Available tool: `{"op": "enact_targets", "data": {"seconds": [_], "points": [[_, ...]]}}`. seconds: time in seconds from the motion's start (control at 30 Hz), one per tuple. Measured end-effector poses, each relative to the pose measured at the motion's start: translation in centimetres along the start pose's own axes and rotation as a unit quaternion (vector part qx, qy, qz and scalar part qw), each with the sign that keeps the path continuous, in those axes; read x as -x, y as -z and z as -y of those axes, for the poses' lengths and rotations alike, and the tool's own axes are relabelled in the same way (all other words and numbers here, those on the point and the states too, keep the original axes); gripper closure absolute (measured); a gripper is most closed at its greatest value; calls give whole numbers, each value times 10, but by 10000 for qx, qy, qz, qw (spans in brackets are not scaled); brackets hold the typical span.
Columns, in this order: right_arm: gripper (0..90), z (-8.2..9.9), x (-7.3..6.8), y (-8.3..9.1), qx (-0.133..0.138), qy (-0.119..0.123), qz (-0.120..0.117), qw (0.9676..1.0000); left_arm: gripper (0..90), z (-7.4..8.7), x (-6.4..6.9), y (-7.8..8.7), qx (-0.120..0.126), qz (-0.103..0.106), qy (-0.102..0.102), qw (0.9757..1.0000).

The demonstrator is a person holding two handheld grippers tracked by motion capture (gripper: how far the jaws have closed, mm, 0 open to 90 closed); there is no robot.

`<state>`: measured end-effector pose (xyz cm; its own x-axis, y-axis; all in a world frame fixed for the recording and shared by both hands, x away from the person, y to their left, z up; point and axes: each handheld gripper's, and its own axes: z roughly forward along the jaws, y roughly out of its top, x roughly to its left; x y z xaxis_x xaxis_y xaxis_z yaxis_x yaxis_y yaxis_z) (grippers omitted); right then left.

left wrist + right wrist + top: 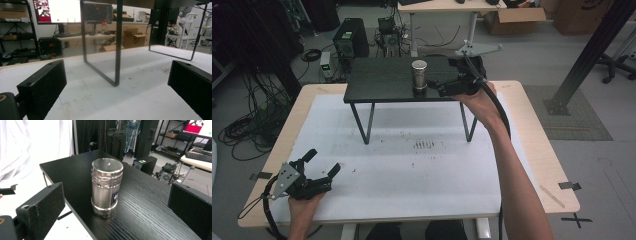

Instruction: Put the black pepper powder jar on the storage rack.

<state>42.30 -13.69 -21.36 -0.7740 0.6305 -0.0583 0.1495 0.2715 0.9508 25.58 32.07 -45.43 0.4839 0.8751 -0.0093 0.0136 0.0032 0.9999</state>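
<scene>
In the high view the person's right arm stretches up the right half of the frame, forearm long and nearly straight, with the hand wrapped around the right gripper [435, 86] at the upper middle. That gripper lies level over the near right part of a small black shelf [377, 80] that stands on thin metal legs on the table [532, 150]. Its jaws are spread wide and point toward the left of the frame, at a metal canister [419, 76]. The canister stands upright near the front edge of the shelf, its lid on, so nothing of its inside can be seen. In the right gripper view the canister [106, 186] sits in the middle of the frame between the two black jaws and somewhat beyond them, touching neither.

The left hand rests at the lower left of the high view, on the white sheet [412, 170] covering the table, holding the left gripper [323, 162]. Its jaws are spread too, with nothing between them, and aim toward the shelf legs [117, 50], seen in the left gripper view.
</scene>
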Motion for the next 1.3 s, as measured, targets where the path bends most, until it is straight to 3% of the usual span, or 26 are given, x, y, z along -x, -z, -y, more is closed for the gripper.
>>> {"op": "enact_targets", "data": {"seconds": [0.67,1.07,1.3], "points": [[10,37,-3,56,224,-158,446,9986,24,0,0,0,-5,-1,3,10000],[9,71,-10,78,334,-238,686,9968,24,0,0,0,-6,-3,3,10000],[9,102,-15,87,410,-389,850,9948,24,0,0,0,-13,0,7,10000]]}}
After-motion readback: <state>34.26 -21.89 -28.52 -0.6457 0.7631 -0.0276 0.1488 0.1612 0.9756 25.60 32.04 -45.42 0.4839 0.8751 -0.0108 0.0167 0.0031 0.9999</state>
